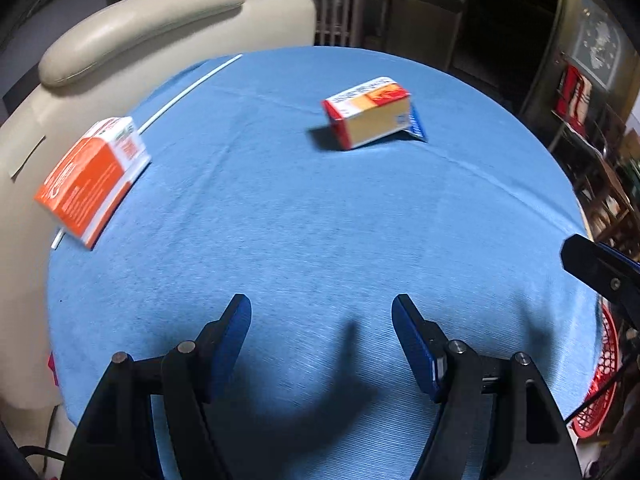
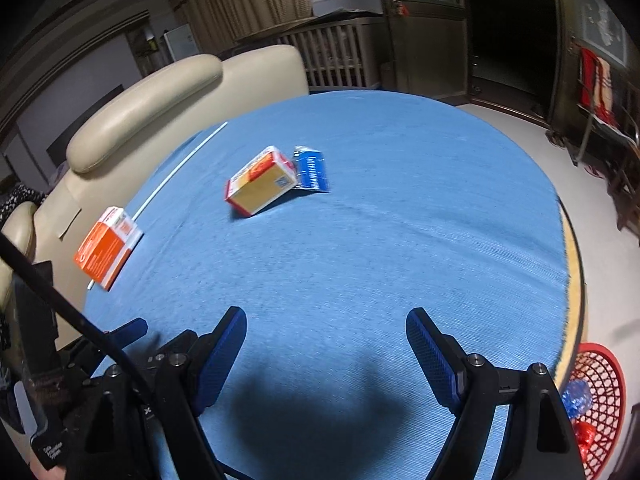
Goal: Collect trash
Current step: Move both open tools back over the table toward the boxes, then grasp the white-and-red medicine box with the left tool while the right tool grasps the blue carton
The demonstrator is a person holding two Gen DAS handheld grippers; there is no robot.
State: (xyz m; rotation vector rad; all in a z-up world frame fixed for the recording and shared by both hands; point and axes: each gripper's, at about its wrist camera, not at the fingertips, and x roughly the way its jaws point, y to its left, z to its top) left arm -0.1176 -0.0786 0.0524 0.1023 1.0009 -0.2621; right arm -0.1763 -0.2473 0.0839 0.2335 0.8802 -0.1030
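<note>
left gripper (image 1: pixel 321 312) and right gripper (image 2: pixel 326 322): both spread, empty | trash: orange carton (image 1: pixel 90 184) overhangs table edge; yellow carton (image 1: pixel 370 114) mid-cloth on blue packet (image 2: pixel 312 169) | risk: nudge tips orange carton off; lifting yellow drags packet | red basket (image 2: pixel 600 396) beside table

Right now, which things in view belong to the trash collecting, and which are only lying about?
Belong to the job:
orange box
yellow and red box
blue packet beside that box
red basket, already holding some trash
left gripper and right gripper, both open and empty

Only lying about:
white rod
beige chair
blue tablecloth
</note>
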